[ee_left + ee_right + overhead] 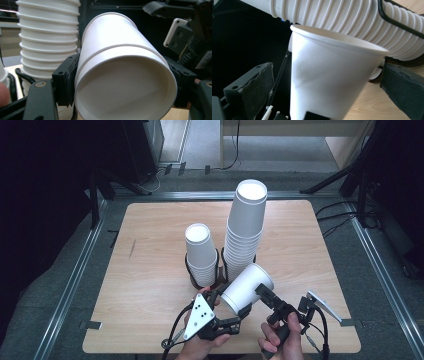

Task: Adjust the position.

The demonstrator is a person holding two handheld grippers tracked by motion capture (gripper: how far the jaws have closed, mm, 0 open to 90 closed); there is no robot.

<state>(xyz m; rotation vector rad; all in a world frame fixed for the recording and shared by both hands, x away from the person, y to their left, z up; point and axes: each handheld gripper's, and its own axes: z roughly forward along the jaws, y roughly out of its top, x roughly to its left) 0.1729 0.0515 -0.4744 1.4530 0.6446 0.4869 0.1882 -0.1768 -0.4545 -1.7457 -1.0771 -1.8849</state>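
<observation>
Work in hand appears to be sorting paper cups between two stacks, and it is judged partway done: a short stack (201,255) sits left of centre in the high view, a tall stack (244,227) just right of it, both in black wire holders on the desk (150,285). One loose cup (246,288) is lifted off the desk at lower centre, tilted, mouth toward the upper right, not yet placed on either stack. The left gripper (234,306) is closed on the cup, its pads (67,77) pressing both sides near what looks like two nested rims. The right gripper (265,295) stands wide, its jaws flanking the cup in the right gripper view without pressing on it. Separation or placement remains outstanding.
</observation>
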